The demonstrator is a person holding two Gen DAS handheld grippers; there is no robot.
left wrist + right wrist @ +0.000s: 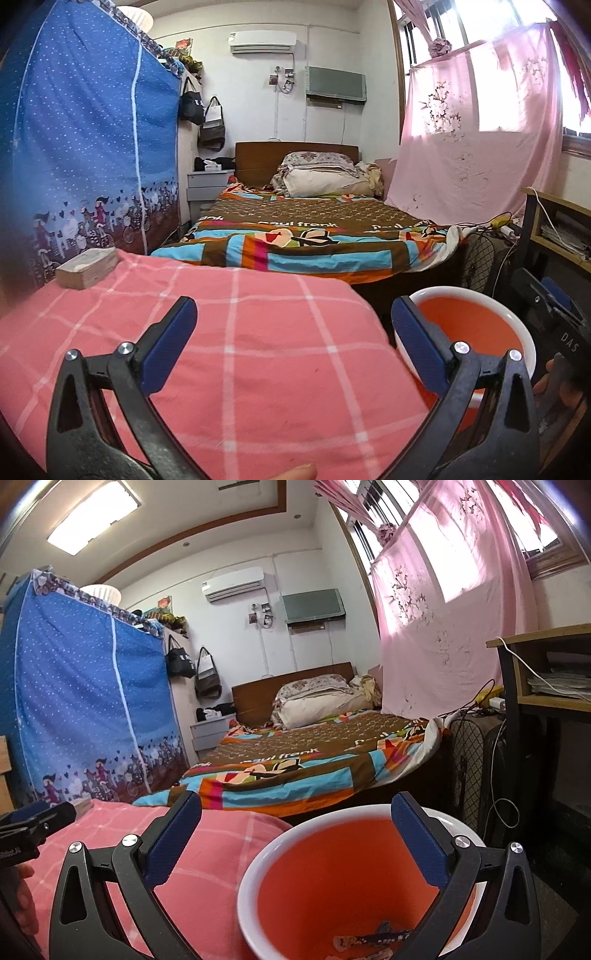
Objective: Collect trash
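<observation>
Red plastic bin: a round red trash bin with a white rim (354, 882) fills the lower centre of the right wrist view; in the left wrist view it sits at the lower right.
Bin contents: small wrapper-like scraps of trash (373, 939) lie on the bottom, near the lower edge of the frame.
Pink surface: a pink checked cloth (236, 354) covers the padded surface across the lower left of both views, just beside the bin.
Box: a small pale rectangular box (86, 266) rests on the cloth at mid-left of the left wrist view, long axis running left to right; whether it counts as trash I cannot tell.
Left hand-held gripper (293, 341): released, jaws spread wide, nothing between them, over the cloth.
Right hand-held gripper (295, 840): released, jaws wide, empty, poised above the bin mouth.
Deciding relation: the box lies ahead and to the left of the left hand-held gripper, which is nearer; the bin lies to its right.
Judgement: no loose trash shows on the cloth, so collection looks largely done.
</observation>
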